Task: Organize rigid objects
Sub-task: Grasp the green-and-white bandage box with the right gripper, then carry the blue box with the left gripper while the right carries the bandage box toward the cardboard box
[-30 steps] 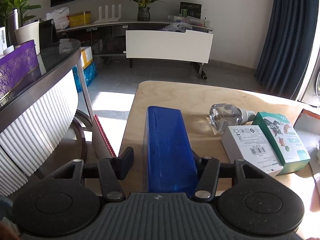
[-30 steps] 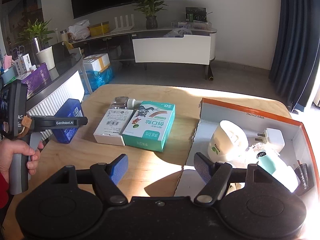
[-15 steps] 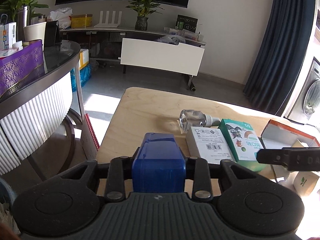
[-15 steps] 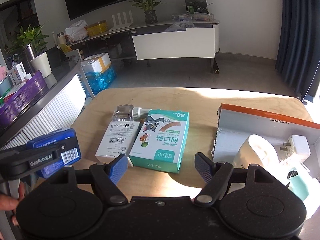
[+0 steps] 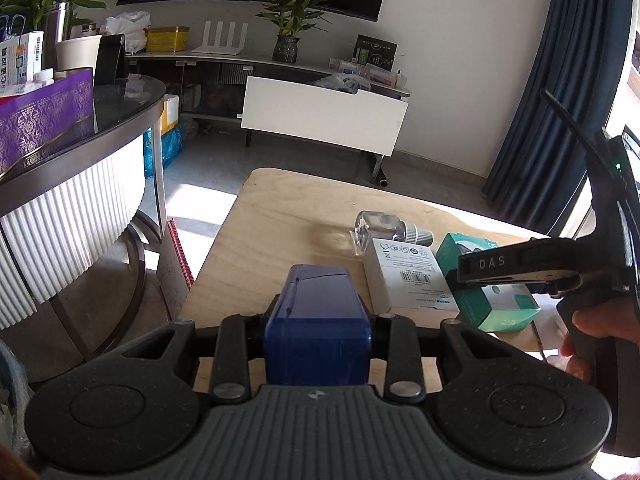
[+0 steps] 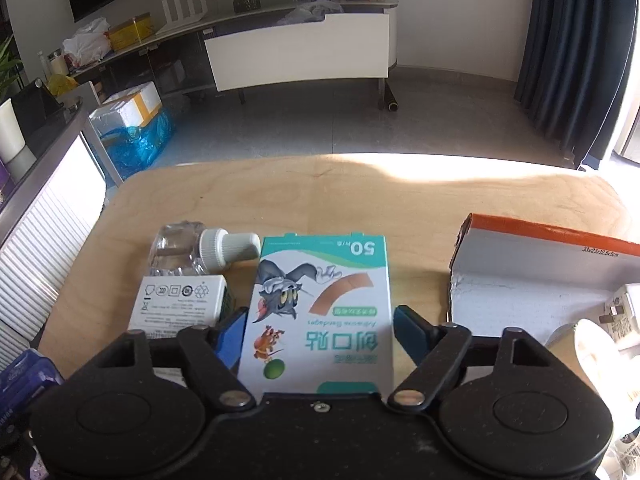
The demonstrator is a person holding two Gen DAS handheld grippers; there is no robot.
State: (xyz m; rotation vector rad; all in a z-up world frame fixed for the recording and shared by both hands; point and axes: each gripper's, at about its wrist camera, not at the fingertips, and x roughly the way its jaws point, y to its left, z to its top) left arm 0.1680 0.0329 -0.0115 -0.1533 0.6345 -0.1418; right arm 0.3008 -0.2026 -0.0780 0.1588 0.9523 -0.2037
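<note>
Left claw [image 5: 316, 322]: clenched on the blue box [image 5: 318, 320] across its narrow sides, lifted clear of the bench [image 5: 288, 216].
Right claw [image 6: 318, 334]: spread wide, one finger on each side of the bandage carton [image 6: 320, 308], which lies flat on the bench just ahead.
Carton handling: likely light thin card that dents easily; grip the long edges gently.
Beside it: white box [image 6: 178, 304] touching on the left, clear bottle [image 6: 192, 248] beyond.
Right of claw: orange-rimmed tray [image 6: 540, 232].

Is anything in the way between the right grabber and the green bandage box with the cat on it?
Nothing visible. The right gripper is open with its fingers either side of the green cartoon bandage box. The white barcode box lies close beside the left finger, so that side looks tight.
</note>
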